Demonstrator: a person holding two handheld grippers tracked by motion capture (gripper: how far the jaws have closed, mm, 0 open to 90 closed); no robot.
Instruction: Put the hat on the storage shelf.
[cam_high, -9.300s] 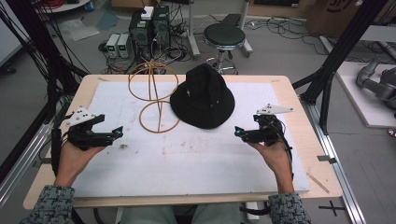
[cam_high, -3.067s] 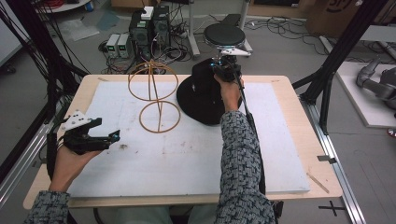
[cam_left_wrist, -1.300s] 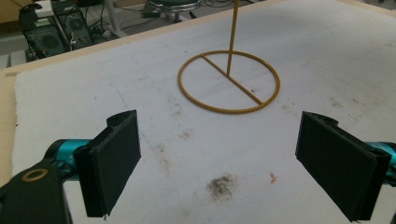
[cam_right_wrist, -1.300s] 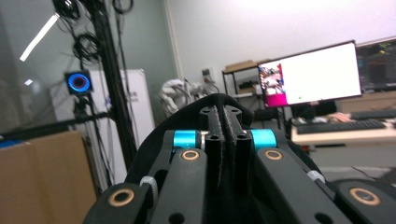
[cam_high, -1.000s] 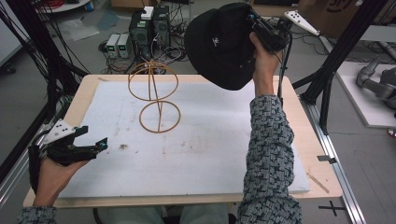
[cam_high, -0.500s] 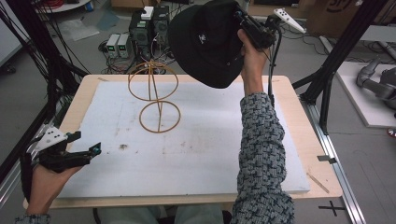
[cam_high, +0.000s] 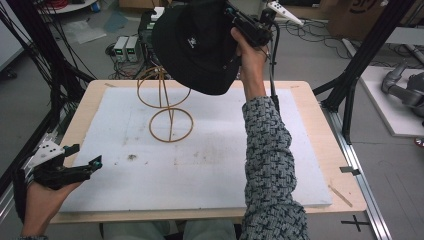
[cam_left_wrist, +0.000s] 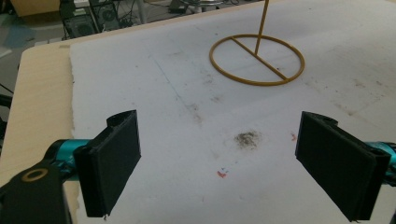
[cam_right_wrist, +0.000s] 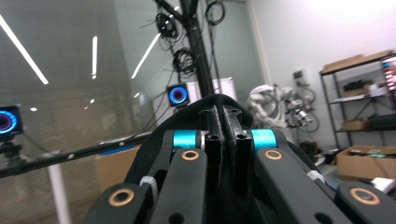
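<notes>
We've got the white foam sheet (cam_high: 210, 165) covering most of the table (cam_high: 82, 115). Above its far edge hangs the black bucket hat (cam_high: 195, 45), up in the air, right over the wire stand (cam_high: 167, 102). Hat looks light, soft, floppy, so it'll sag and swing; best held at the brim, where the right gripper (cam_high: 250, 27) is clamped on it, jaws pinched w/ fabric between. Stand's thin wire, prob. tips easily, so lower gently onto the top ring. Left gripper (cam_left_wrist: 217, 158) hangs near the front-left corner, jaws wide apart, nothing in them.
</notes>
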